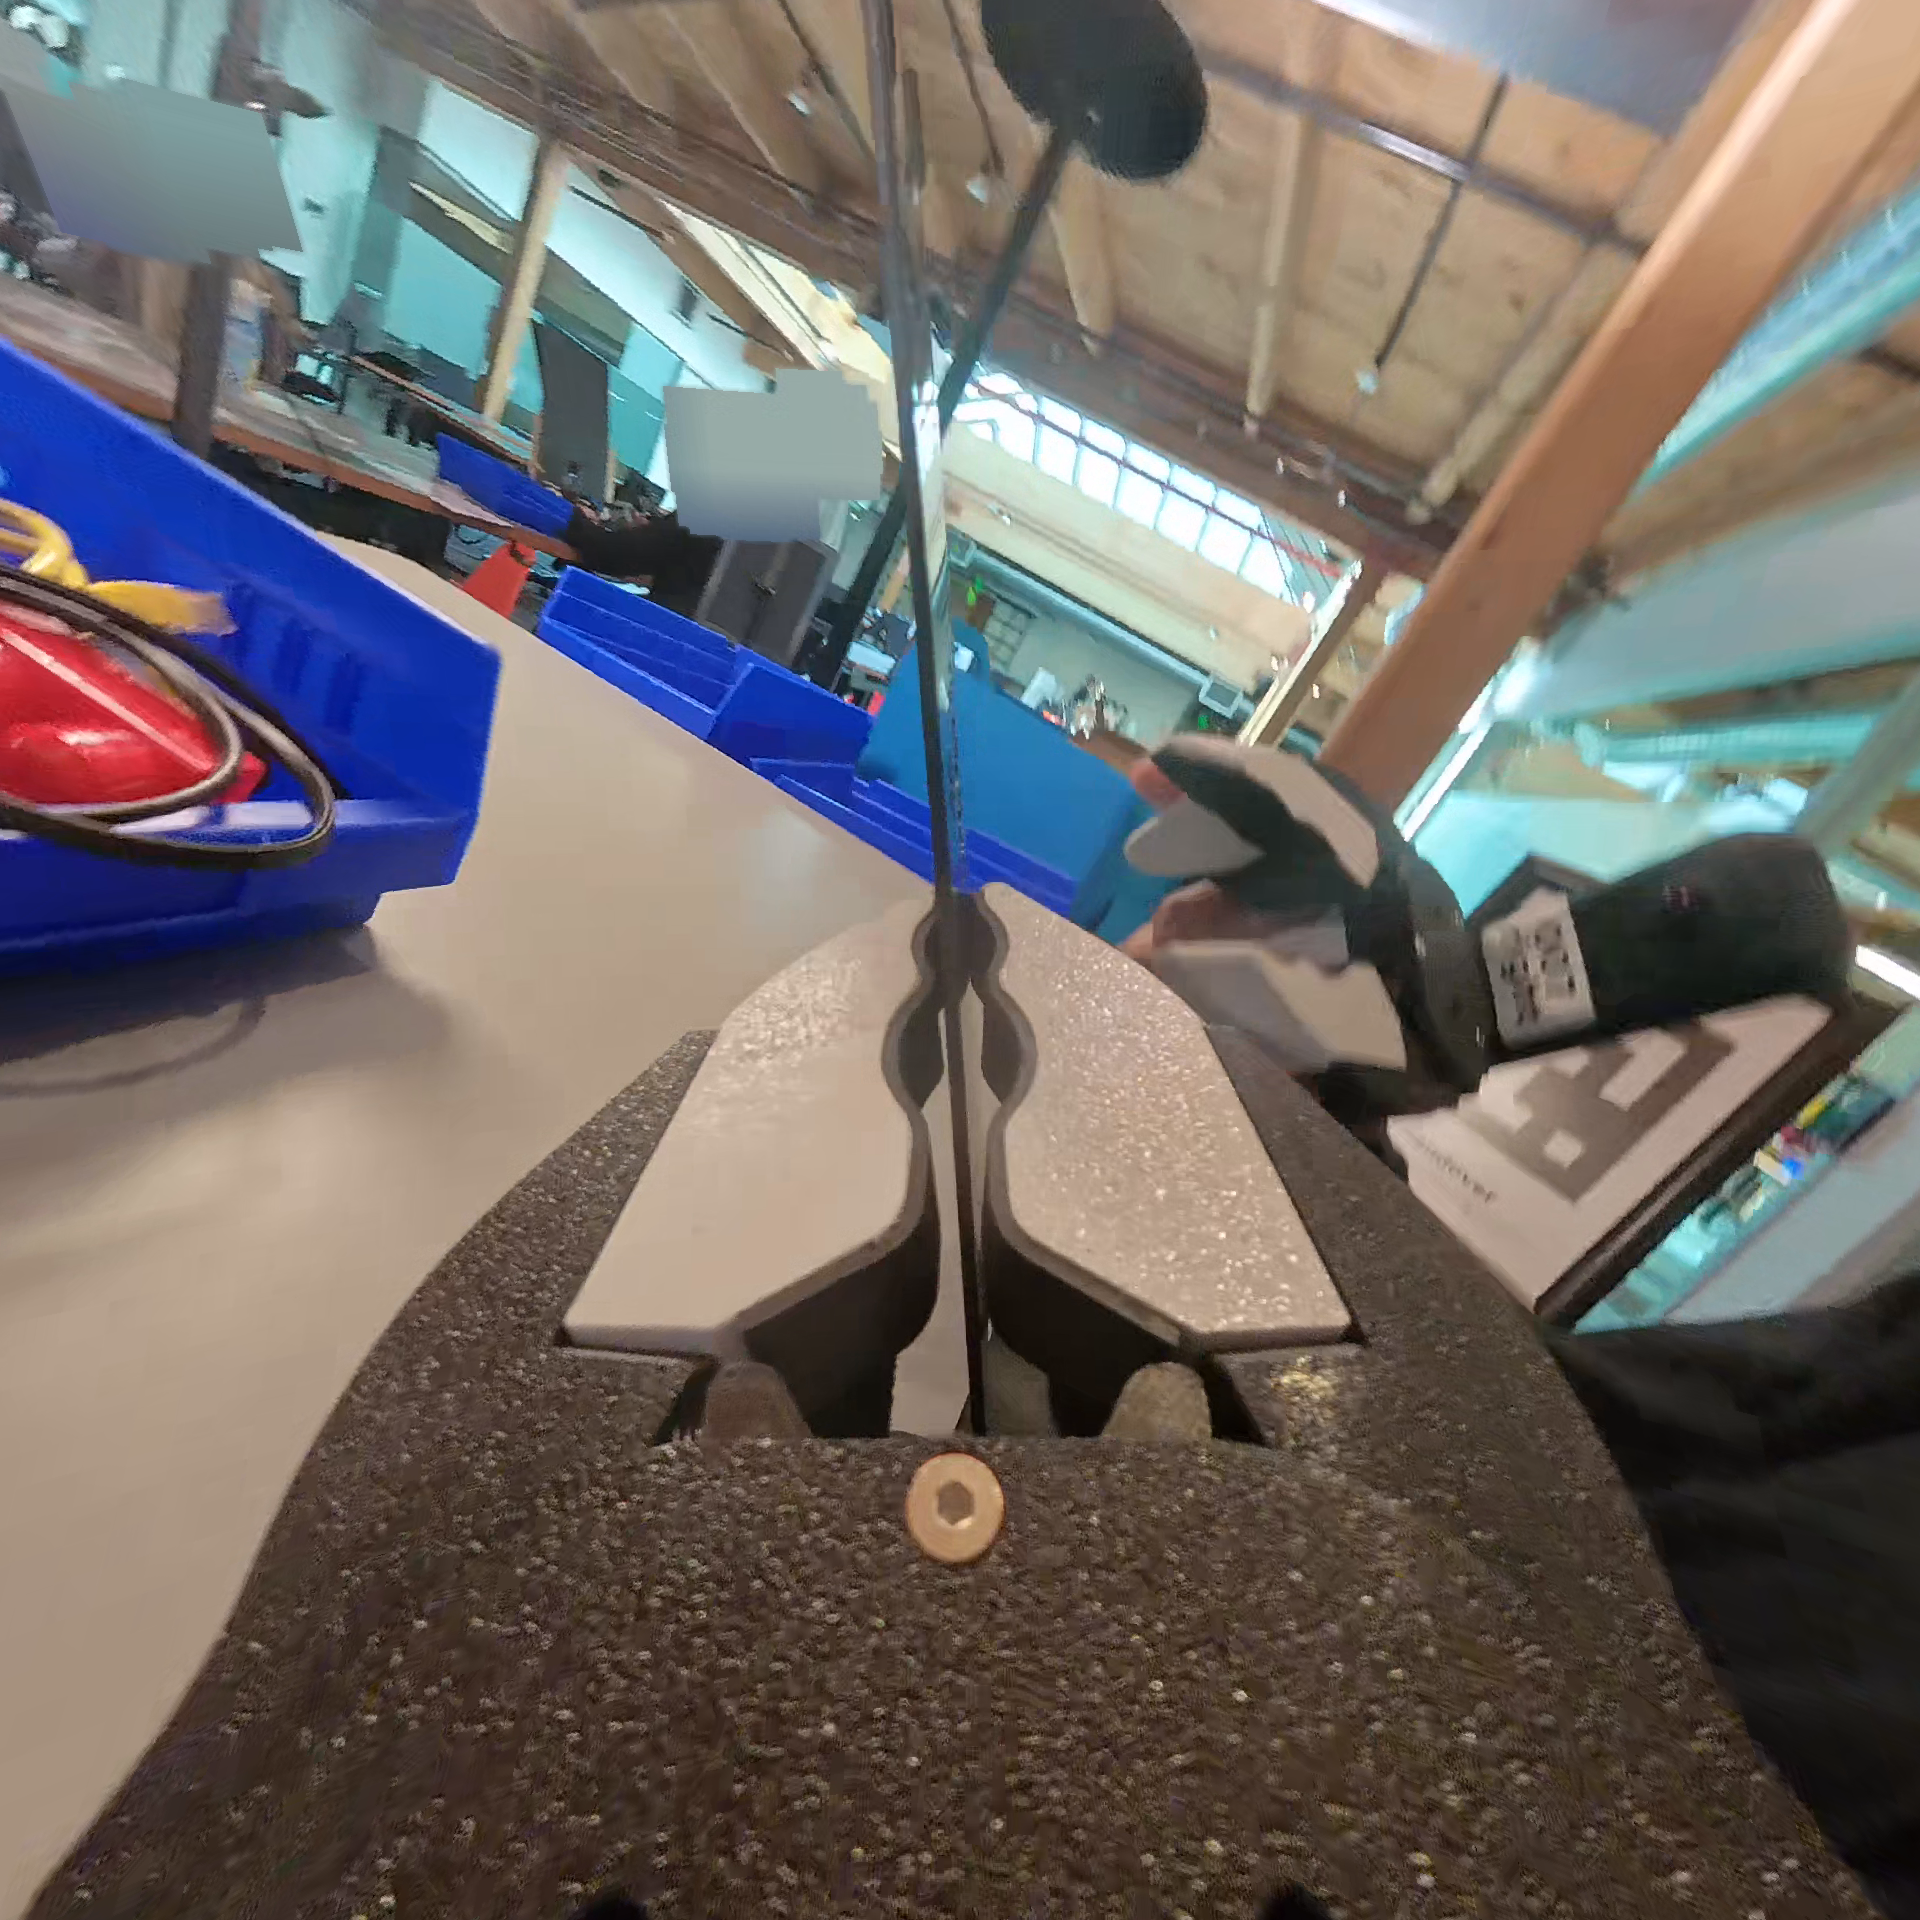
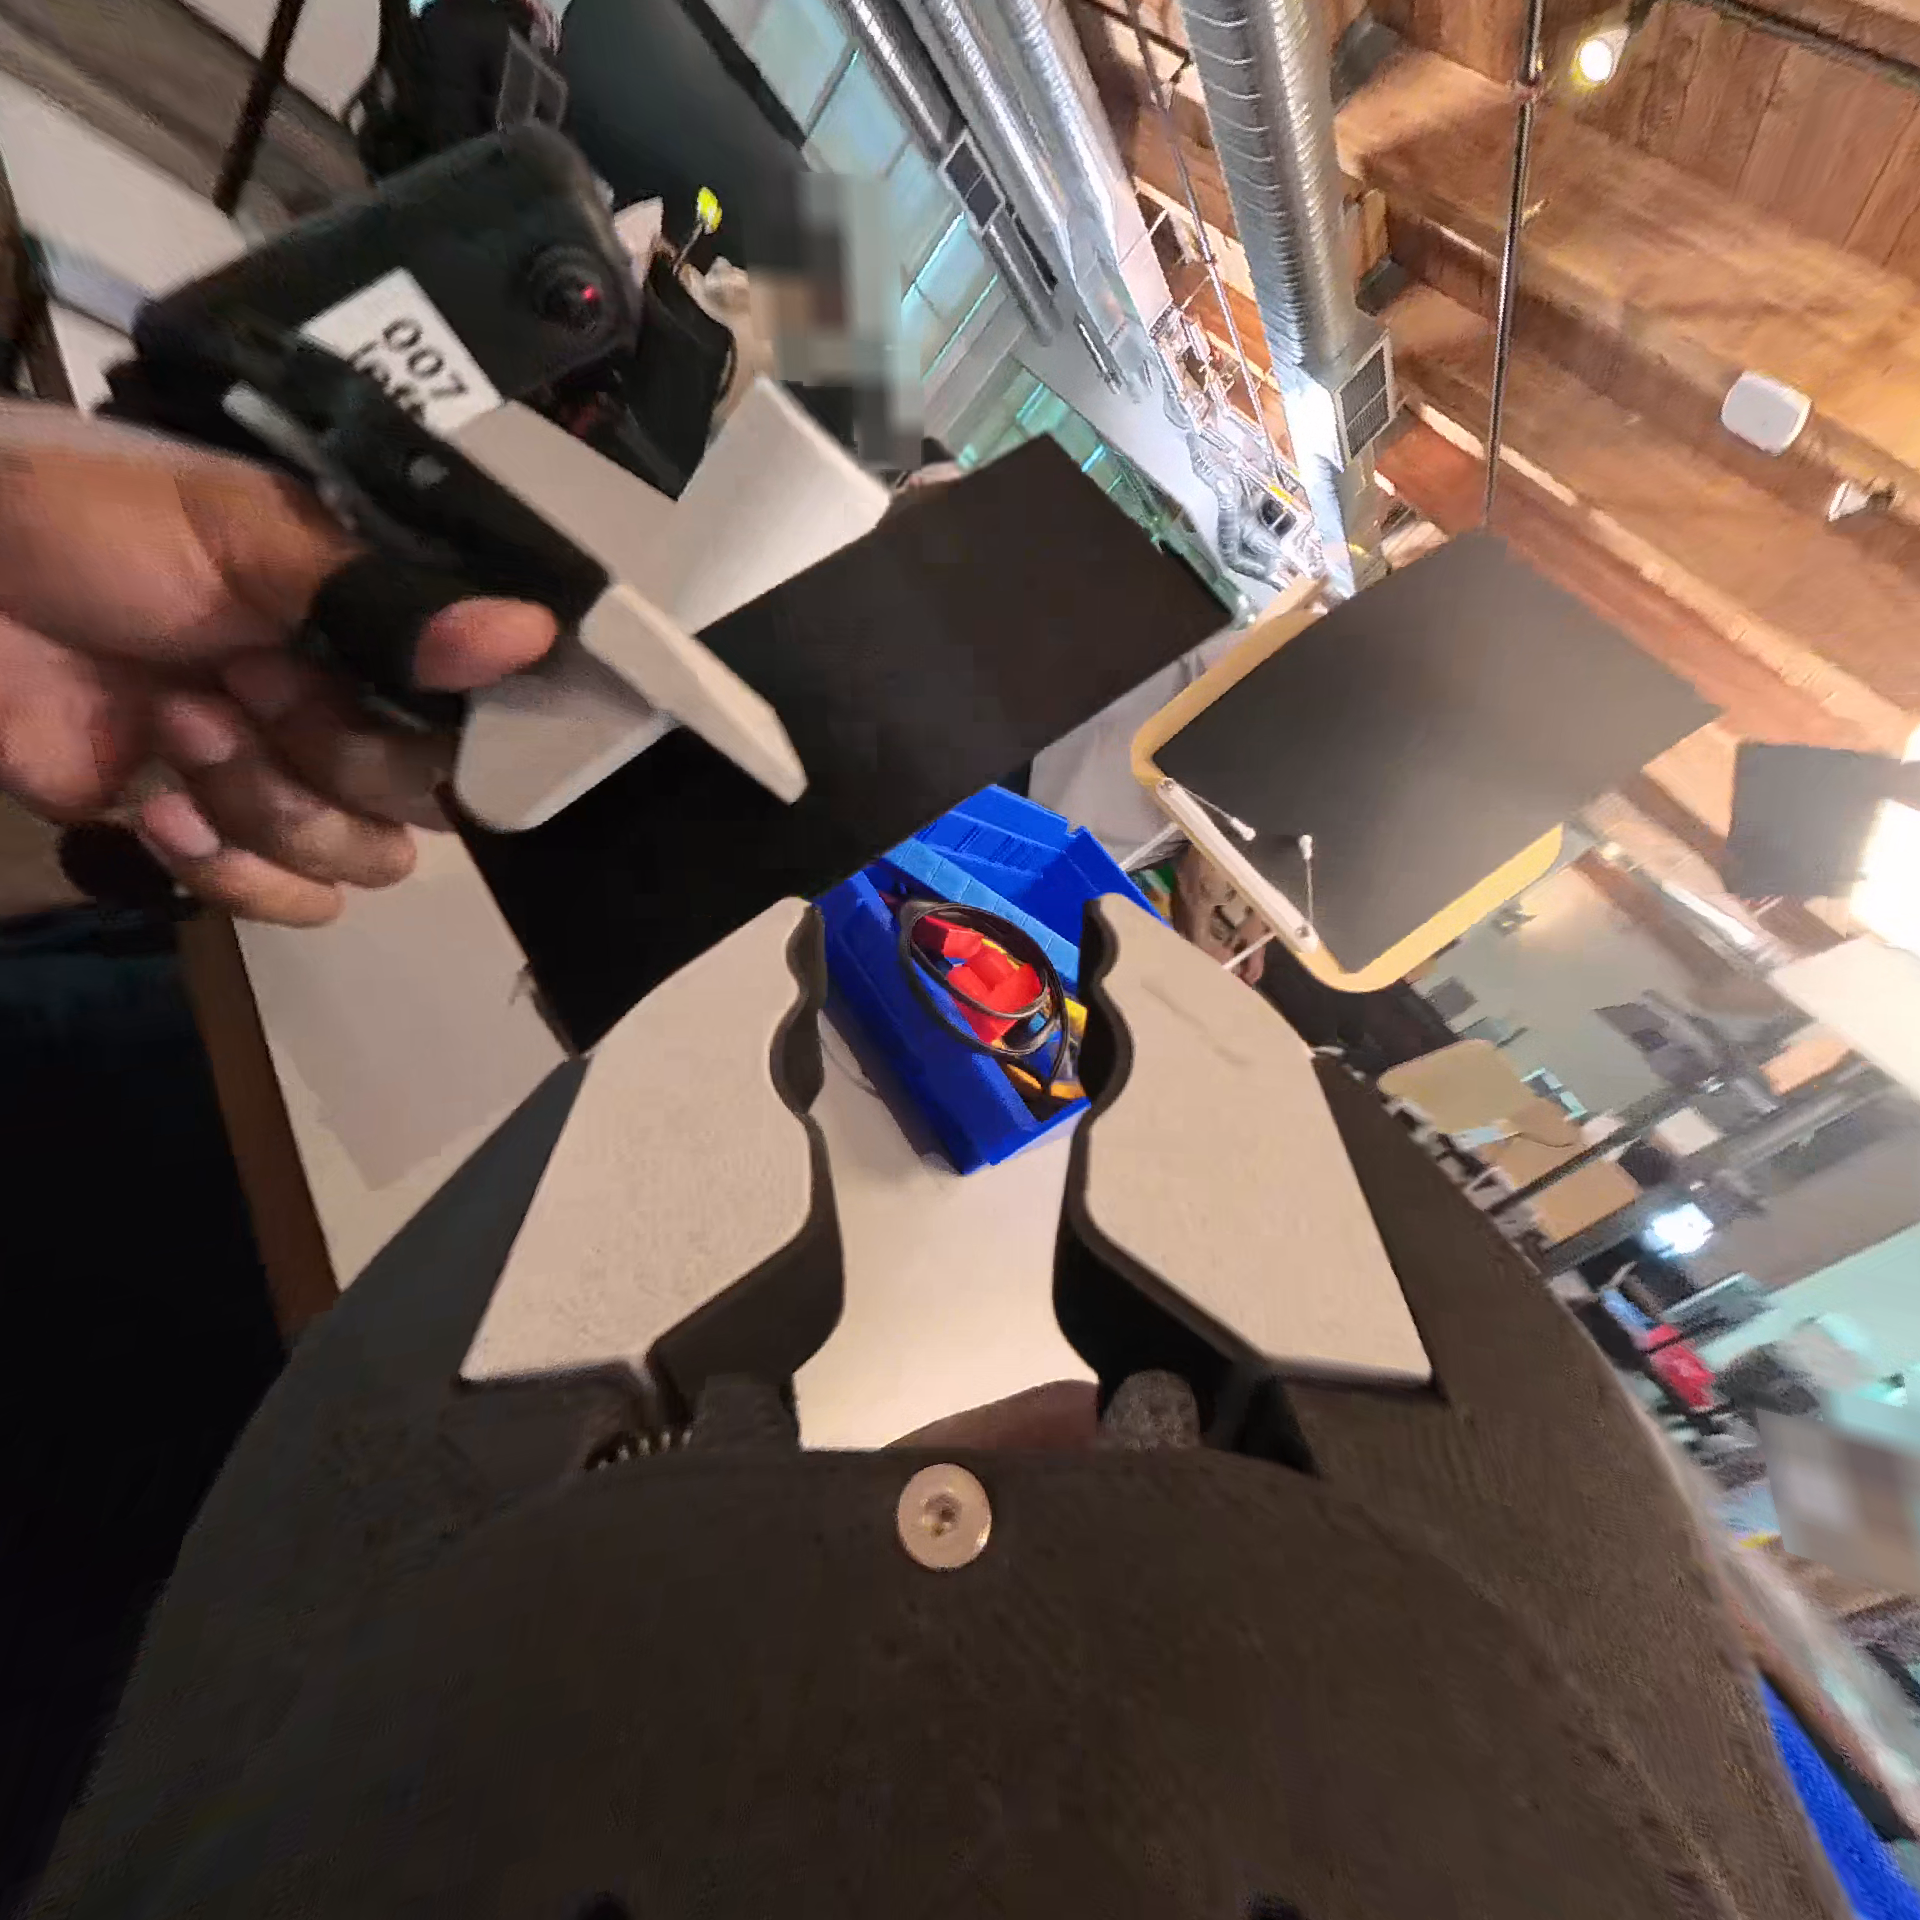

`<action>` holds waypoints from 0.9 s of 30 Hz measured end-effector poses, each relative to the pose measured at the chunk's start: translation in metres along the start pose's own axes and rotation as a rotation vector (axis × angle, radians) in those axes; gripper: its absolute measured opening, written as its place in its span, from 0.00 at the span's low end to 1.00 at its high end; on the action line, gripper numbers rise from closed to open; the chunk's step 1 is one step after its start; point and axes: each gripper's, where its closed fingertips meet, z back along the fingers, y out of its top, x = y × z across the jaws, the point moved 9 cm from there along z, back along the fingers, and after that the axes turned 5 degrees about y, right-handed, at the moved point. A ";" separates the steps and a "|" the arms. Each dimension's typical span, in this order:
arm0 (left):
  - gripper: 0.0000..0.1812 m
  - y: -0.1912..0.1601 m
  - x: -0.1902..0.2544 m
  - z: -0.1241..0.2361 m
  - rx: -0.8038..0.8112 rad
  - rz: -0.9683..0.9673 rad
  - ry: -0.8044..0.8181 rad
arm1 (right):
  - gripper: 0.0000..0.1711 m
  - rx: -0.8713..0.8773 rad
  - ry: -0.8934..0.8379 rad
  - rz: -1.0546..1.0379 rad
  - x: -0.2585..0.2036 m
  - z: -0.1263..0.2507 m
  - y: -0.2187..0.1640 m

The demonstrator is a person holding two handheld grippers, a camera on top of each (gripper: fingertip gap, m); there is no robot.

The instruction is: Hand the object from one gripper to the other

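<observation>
Between the left gripper's (image 1: 951,935) closed jaws: thin black sheet (image 2: 935,644).

A thin, flat black sheet (image 2: 935,644), seemingly rigid, stands edge-on, pinched between the left tongs (image 1: 951,935).

My right gripper (image 2: 951,987) gapes, empty; left gripper (image 2: 665,665) grips black sheet (image 2: 935,644); blue bin (image 2: 997,1101) beyond.

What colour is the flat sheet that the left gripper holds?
The flat sheet in the left gripper is plain black, best seen in the right wrist view.
</observation>
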 end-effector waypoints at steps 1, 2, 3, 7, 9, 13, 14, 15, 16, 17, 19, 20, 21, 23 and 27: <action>0.01 0.000 -0.002 0.000 0.023 0.045 0.015 | 0.29 -0.015 0.003 0.050 -0.007 -0.005 0.000; 0.01 -0.001 -0.003 0.000 0.046 0.092 0.025 | 0.30 -0.030 0.005 0.103 -0.014 -0.009 0.000; 0.02 -0.001 -0.004 0.001 0.070 0.140 0.029 | 0.31 -0.048 0.005 0.159 -0.021 -0.014 -0.001; 0.02 -0.004 -0.009 0.003 0.153 0.317 0.052 | 0.38 -0.096 -0.004 0.349 -0.046 -0.030 -0.006; 0.01 -0.006 -0.011 0.004 0.183 0.364 0.075 | 0.39 -0.086 -0.013 0.386 -0.053 -0.034 -0.006; 0.01 -0.007 -0.017 0.007 0.214 0.405 0.117 | 0.41 -0.091 -0.013 0.439 -0.062 -0.038 -0.007; 0.01 -0.007 -0.018 0.008 0.213 0.414 0.118 | 0.41 -0.095 -0.014 0.439 -0.062 -0.039 -0.008; 0.01 -0.007 -0.018 0.008 0.212 0.430 0.106 | 0.40 -0.101 -0.023 0.447 -0.063 -0.040 -0.009; 0.01 -0.007 -0.017 0.007 0.211 0.444 0.093 | 0.40 -0.108 -0.037 0.465 -0.063 -0.041 -0.010; 0.01 -0.007 -0.015 0.007 0.206 0.455 0.086 | 0.39 -0.116 -0.053 0.488 -0.064 -0.043 -0.011; 0.01 -0.010 -0.012 0.004 0.195 0.467 0.086 | 0.36 -0.132 -0.086 0.530 -0.066 -0.045 -0.013; 0.01 -0.011 -0.010 0.003 0.186 0.472 0.084 | 0.34 -0.137 -0.106 0.546 -0.066 -0.046 -0.014; 0.01 -0.013 -0.007 0.001 0.171 0.477 0.076 | 0.28 -0.144 -0.124 0.562 -0.066 -0.046 -0.016; 0.03 -0.014 -0.004 -0.003 0.147 0.476 0.063 | 0.12 -0.146 -0.145 0.577 -0.065 -0.045 -0.018; 0.30 -0.008 0.002 -0.009 0.125 0.429 -0.049 | 0.01 -0.134 -0.192 0.477 -0.051 -0.039 -0.017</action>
